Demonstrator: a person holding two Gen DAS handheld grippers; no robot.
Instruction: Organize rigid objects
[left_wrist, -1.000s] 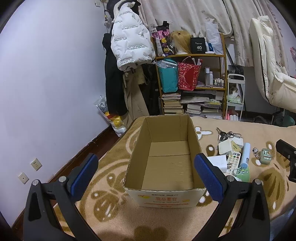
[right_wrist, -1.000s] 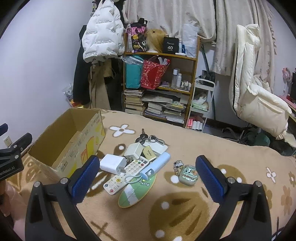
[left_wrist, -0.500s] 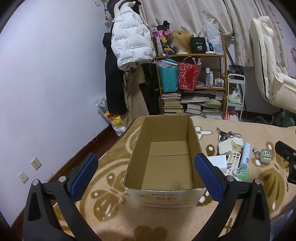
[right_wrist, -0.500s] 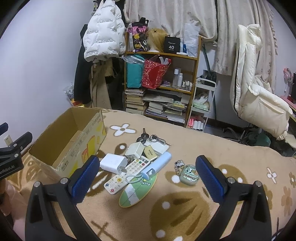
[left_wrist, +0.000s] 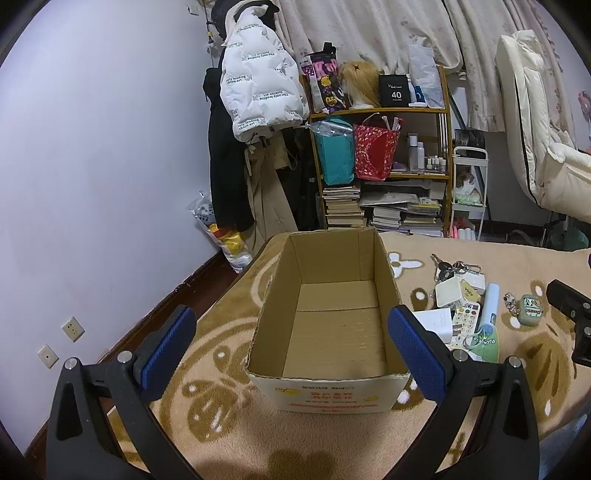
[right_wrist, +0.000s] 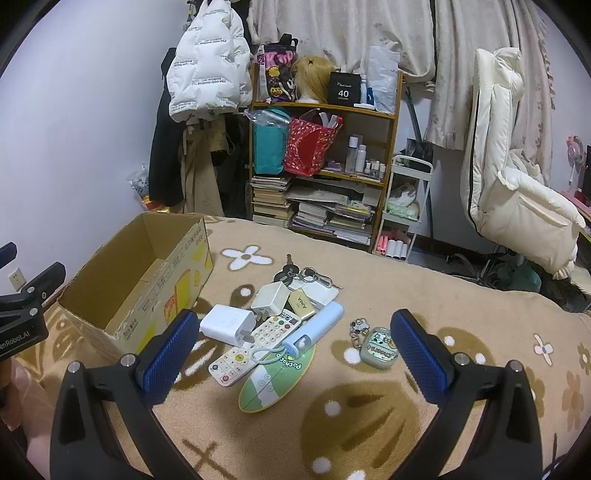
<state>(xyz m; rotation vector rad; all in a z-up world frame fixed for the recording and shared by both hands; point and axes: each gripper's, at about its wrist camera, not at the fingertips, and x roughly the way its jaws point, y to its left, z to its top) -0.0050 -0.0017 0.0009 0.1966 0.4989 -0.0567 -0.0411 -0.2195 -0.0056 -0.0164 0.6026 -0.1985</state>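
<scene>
Nothing much has shifted since a second ago: my left gripper (left_wrist: 291, 350) still hangs wide open and empty over the near end of the cardboard box (left_wrist: 327, 321), which has nothing in it. My right gripper (right_wrist: 291, 354) is also spread wide, holding nothing, above the pile on the bed blanket (right_wrist: 369, 406). Pile sits just right of the box: white charger (right_wrist: 227, 325), second white adapter (right_wrist: 270, 297), remote (right_wrist: 255, 343), light blue tube (right_wrist: 314, 328), keys (right_wrist: 295, 271), green oval card (right_wrist: 277, 376). Green earbud case (right_wrist: 377, 345) lies apart, further right. Bookshelf (right_wrist: 325, 170) stands far behind.
</scene>
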